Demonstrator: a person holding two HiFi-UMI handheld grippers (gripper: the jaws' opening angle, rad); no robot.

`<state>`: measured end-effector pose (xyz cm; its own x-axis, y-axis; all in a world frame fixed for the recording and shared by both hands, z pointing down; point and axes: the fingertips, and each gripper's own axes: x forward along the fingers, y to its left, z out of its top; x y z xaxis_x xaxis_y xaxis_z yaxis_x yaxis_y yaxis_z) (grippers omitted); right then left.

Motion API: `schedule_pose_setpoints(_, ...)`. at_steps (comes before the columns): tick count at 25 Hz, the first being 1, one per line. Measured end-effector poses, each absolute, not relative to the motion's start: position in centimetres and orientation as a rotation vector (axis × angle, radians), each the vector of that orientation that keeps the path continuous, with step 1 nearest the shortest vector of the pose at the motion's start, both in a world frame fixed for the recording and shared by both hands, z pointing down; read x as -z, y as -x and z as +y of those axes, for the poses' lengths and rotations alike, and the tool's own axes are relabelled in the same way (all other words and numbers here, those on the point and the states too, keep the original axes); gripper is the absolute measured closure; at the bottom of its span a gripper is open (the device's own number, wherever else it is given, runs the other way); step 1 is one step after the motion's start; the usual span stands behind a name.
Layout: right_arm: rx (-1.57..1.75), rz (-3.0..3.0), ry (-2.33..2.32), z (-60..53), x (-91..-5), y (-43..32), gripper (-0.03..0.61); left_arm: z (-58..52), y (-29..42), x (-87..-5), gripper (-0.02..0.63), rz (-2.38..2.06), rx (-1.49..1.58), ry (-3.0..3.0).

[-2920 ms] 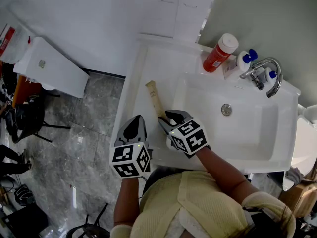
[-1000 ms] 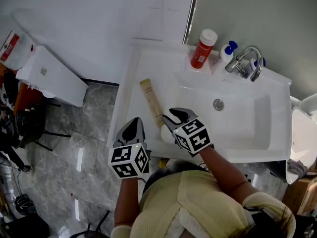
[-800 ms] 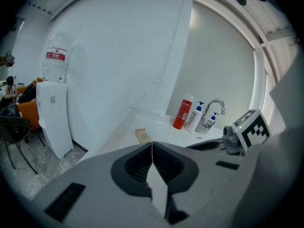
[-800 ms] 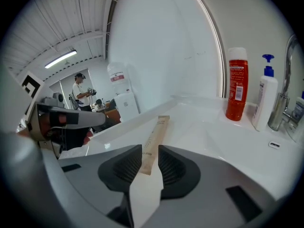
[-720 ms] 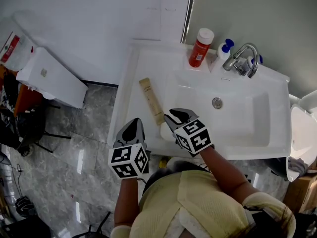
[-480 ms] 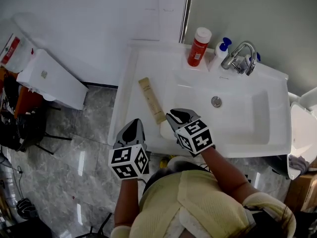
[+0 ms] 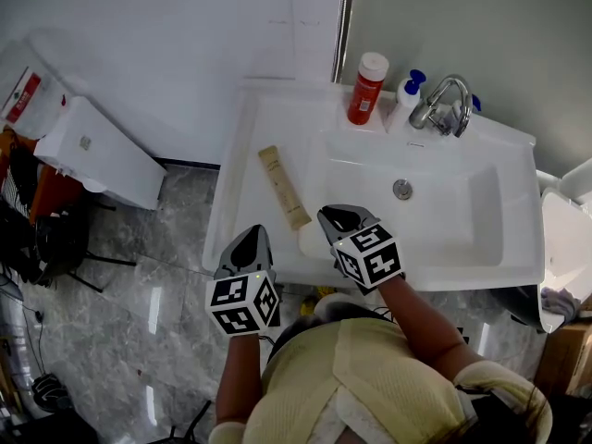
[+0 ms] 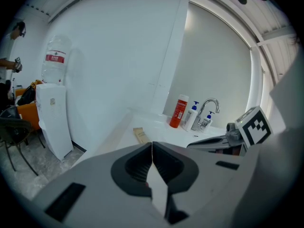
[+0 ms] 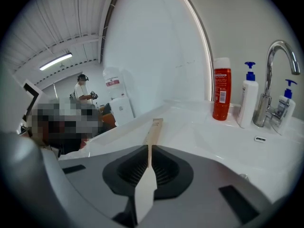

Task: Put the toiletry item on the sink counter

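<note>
left tongs are shut and empty, right tongs are closing on nothing beside the tube near the bench's front edge, where a stray brush could roll it into the basin.

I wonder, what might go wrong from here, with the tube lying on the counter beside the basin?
1. The right gripper, its jaws closing on nothing, sits right beside the capped end of the tube; a careless pull-away could knock the tube.
2. The tube lies on the narrow strip of counter between the basin and the left edge, so a nudge might roll it into the basin or off that edge.
</note>
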<state>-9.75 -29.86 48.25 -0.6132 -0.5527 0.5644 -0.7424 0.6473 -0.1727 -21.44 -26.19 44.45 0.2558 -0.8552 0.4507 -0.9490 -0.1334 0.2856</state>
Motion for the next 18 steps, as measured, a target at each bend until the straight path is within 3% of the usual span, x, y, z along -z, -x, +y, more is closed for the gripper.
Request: schedule_pose_setpoints(18, -0.540, -2.381, -1.035, -29.23, -47.82, 8.70, 0.552, -25.23, 21.62, -44.33, 0.575, -1.650, -0.228, -2.004)
